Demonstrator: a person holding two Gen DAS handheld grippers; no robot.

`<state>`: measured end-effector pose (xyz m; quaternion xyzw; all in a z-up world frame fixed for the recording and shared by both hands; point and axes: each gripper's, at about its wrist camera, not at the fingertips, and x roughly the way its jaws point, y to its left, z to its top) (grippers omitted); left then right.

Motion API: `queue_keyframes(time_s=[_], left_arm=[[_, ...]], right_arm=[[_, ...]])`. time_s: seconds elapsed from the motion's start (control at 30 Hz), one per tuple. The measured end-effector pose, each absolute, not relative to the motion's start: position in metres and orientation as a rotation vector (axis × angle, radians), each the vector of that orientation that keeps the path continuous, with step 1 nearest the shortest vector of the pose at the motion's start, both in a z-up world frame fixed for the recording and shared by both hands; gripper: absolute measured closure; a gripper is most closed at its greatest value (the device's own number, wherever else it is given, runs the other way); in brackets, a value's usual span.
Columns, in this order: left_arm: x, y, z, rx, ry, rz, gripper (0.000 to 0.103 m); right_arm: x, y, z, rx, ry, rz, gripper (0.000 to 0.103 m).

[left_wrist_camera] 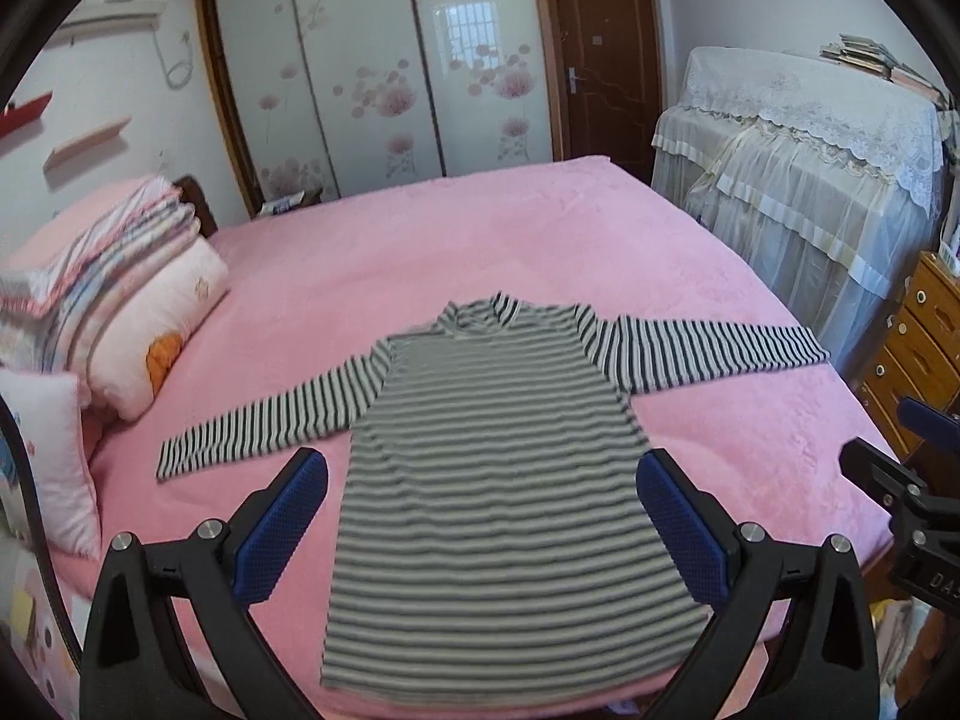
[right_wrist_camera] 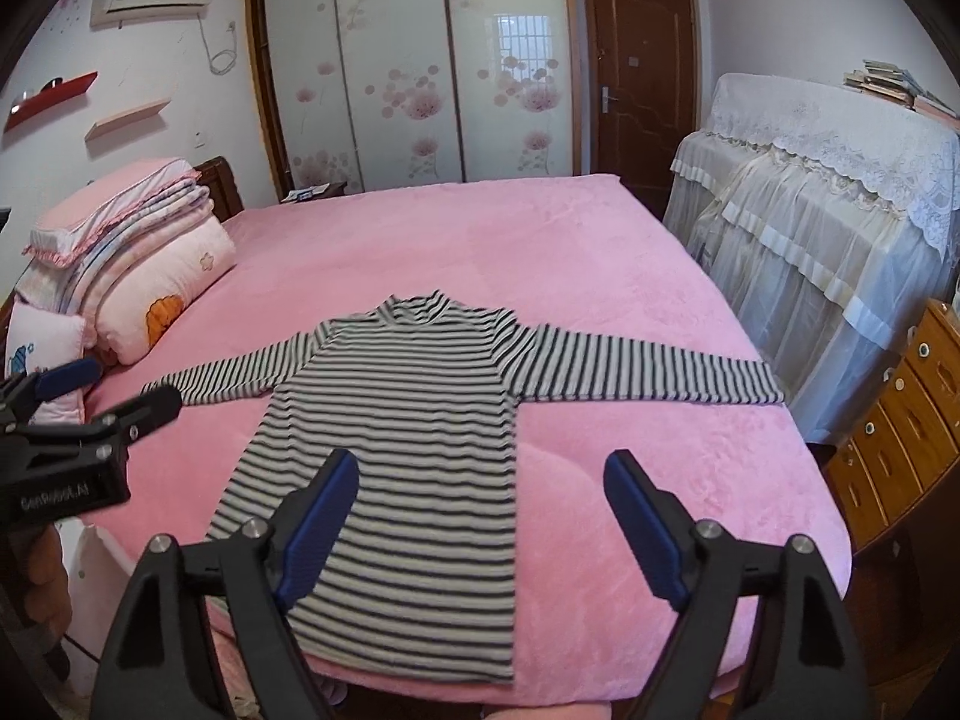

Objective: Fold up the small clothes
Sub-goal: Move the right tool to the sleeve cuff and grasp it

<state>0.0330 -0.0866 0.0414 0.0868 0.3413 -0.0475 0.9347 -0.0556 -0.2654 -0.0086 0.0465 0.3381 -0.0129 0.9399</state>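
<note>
The left gripper [left_wrist_camera: 482, 510] hangs above the near edge of the bed [left_wrist_camera: 540, 228] with its blue pads [left_wrist_camera: 282, 531] standing wide apart and nothing between them but air; the striped long-sleeved top [left_wrist_camera: 492, 480] lies flat below and ahead of it, hem nearest the tool, collar farthest. The right gripper [right_wrist_camera: 480, 510] sits just to its side, jaws likewise spread and empty, aimed at the right half of the shirt body and the bare pink cover beside it. Both tools tilt downward toward the cloth without touching it, which reads as a pause to line up before a first grasp. The garment is spread out on purpose: both sleeves are stretched straight outward, one reaching toward the pillows and folded quilts [left_wrist_camera: 120, 300] off to the left gripper's left, the other toward the lace-draped furniture [right_wrist_camera: 840, 210] off to the right gripper's right. Laid symmetrically like this, each tool has a sleeve on its own side to take, so folding has likely not begun.
</note>
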Motion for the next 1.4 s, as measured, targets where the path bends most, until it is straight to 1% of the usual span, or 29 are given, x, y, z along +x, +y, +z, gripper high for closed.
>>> queue_keyframes(time_s=[0.27, 0.47, 0.63, 0.97, 1.07, 1.2, 1.27, 1.33, 1.4], left_arm=[[0.109, -0.16, 0.047, 0.234, 0.652, -0.153, 0.001], [0.164, -0.209, 0.033, 0.226, 0.663, -0.179, 0.001], [0.198, -0.238, 0.019, 0.216, 0.7, -0.201, 0.001], [0.238, -0.284, -0.009, 0.275, 0.702, -0.2, 0.001], [0.253, -0.298, -0.024, 0.285, 0.719, -0.202, 0.001], [0.275, -0.316, -0.054, 0.305, 0.758, -0.203, 0.001], [0.287, -0.324, -0.071, 0.307, 0.788, -0.21, 0.001], [0.3, -0.332, -0.09, 0.297, 0.829, -0.222, 0.001], [0.308, -0.338, -0.111, 0.284, 0.86, -0.226, 0.001]], right_arm=[[-0.017, -0.349, -0.01, 0.142, 0.676, -0.178, 0.019], [0.013, -0.418, -0.012, 0.162, 0.676, -0.292, 0.019], [0.026, -0.446, -0.011, 0.179, 0.659, -0.334, 0.019], [0.053, -0.479, -0.004, 0.157, 0.617, -0.398, 0.019], [0.068, -0.493, -0.013, 0.162, 0.633, -0.412, 0.019], [0.092, -0.52, -0.038, 0.178, 0.679, -0.43, 0.02], [0.104, -0.535, -0.054, 0.192, 0.708, -0.441, 0.024], [0.116, -0.554, -0.073, 0.227, 0.749, -0.45, 0.03], [0.126, -0.573, -0.093, 0.284, 0.791, -0.447, 0.032]])
